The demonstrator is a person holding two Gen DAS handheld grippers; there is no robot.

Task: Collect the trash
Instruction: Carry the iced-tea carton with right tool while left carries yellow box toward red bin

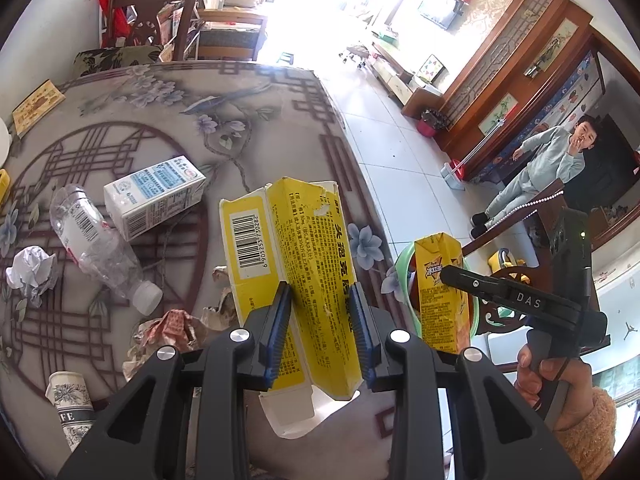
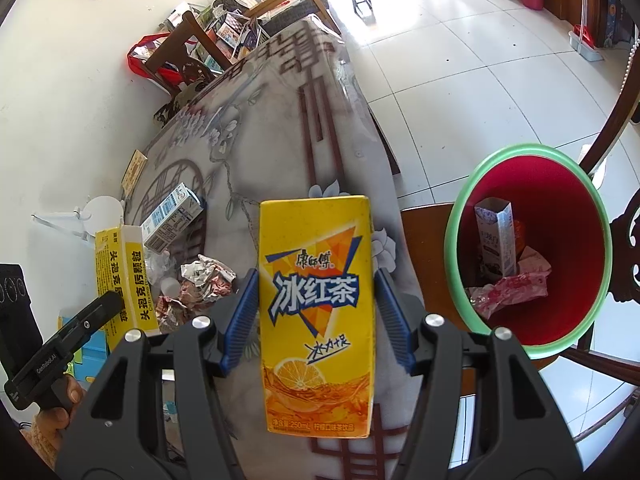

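- Left gripper [image 1: 322, 330] clamped on torn yellow medicine box [image 1: 296, 272], held above table [image 1: 248, 120]; box open at both ends, one flap loose and hanging below the pads
- Right gripper [image 2: 316, 294] closed on yellow iced tea carton [image 2: 316, 304], upright, held over the table edge; green-rimmed red bin [image 2: 532, 240] to the right, not yet under the carton
- Risk: medicine box gripped across a hollow, already torn body; likely to crush or twist out of the pads if tilted, falling back among the rubbish
- Risk: bin seemingly perched on a wooden chair [image 2: 424, 224] beside the table; knock from either gripper or a hard drop liable to tip it
- Risk: both grippers near each other on the way to one opening; collision probable if brought in together
- Risk: early release of carton, landing on chair seat or floor rather than in bin
- Still on table: white-blue carton [image 1: 154, 196], clear plastic bottle [image 1: 100, 248], crumpled white paper [image 1: 32, 272], crumpled wrappers [image 1: 168, 332], paper cup [image 1: 70, 404]
- Hidden: bin nearly all masked by carton and right gripper in left view; bin base and footing cut off in right view
- Cannot tell whether carton is empty; bottom of medicine box blocked by gripper body
- Items at the far left table edge cropped, not identifiable
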